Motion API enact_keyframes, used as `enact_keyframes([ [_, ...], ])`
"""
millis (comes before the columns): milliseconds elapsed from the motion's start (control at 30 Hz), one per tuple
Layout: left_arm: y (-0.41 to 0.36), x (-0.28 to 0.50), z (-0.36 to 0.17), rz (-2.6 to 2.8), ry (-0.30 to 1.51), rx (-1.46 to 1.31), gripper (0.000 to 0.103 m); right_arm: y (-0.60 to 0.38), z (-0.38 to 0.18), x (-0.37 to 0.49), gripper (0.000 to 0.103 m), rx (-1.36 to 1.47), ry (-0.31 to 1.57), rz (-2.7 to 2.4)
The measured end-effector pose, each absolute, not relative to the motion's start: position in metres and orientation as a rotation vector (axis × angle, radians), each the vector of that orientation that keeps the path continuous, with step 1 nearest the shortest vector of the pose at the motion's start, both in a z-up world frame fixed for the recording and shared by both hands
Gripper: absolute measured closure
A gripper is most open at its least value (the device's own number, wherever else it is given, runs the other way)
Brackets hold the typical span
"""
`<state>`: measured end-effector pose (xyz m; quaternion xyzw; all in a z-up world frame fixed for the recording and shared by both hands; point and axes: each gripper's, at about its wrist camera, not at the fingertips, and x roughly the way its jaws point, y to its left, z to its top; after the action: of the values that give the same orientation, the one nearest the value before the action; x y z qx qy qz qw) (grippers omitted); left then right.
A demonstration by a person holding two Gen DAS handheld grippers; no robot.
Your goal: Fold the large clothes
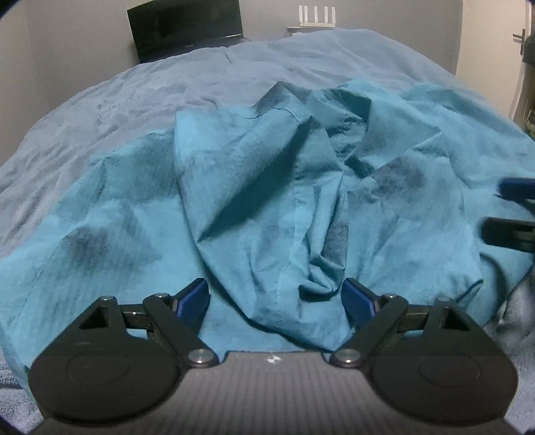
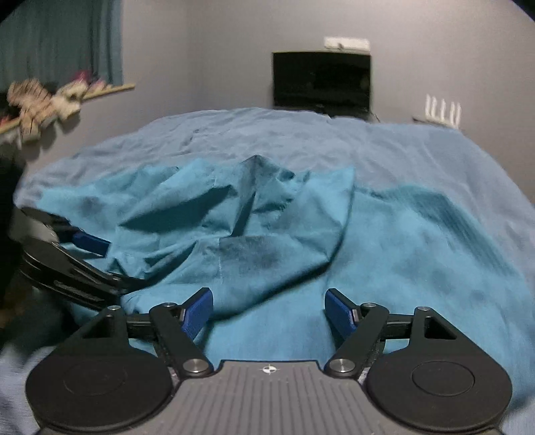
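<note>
On the bed (image 1: 100,97), a teal garment (image 1: 254,187) lies crumpled.
Both the left gripper (image 1: 276,301) and right gripper (image 2: 269,311) hover spread apart, empty; best to pinch two outer edges and pull flat before folding.

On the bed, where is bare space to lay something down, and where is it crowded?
Free: the grey-blue bedcover beyond the teal garment, toward the black screen. Also the cover near the white router. Crowded: the near side, under the crumpled garment and the open left gripper and right gripper.
</note>
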<state>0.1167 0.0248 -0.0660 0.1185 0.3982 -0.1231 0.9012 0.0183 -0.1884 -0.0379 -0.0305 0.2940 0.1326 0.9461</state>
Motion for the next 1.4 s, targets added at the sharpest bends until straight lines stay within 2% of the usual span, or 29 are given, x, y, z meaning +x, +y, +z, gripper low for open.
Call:
enact_keyframes([
  [333, 0.029, 0.11, -0.063, -0.253, 0.813, 0.237, 0.016, -0.219, -0.032, -0.02, 0.027, 0.065, 0.729, 0.172],
  [567, 0.012, 0.085, -0.024, -0.327, 0.649, 0.187, 0.016, -0.243, -0.042, -0.024, 0.027, 0.21, 0.796, 0.111],
  [733, -0.013, 0.09, -0.058, -0.293, 0.701, 0.344, 0.016, -0.262, -0.051, -0.021, 0.028, 0.298, 0.82, 0.039],
  [1000, 0.002, 0.11, -0.068, -0.283, 0.779, 0.275, 0.016, -0.293, -0.055, -0.021, 0.028, 0.456, 0.752, -0.025],
  [1133, 0.0, 0.111, -0.068, -0.279, 0.761, 0.272, 0.016, -0.319, -0.065, -0.004, 0.01, 0.586, 0.736, -0.093],
  [1200, 0.001, 0.111, -0.068, -0.275, 0.767, 0.262, 0.016, -0.326, -0.072, 0.005, 0.006, 0.654, 0.718, -0.08],
  [1333, 0.005, 0.106, -0.062, -0.268, 0.76, 0.239, 0.016, -0.336, -0.071, 0.007, 0.017, 0.702, 0.606, -0.094],
  [1400, 0.004, 0.104, -0.063, -0.269, 0.758, 0.256, 0.016, -0.342, -0.072, 0.007, 0.018, 0.715, 0.567, -0.121],
])
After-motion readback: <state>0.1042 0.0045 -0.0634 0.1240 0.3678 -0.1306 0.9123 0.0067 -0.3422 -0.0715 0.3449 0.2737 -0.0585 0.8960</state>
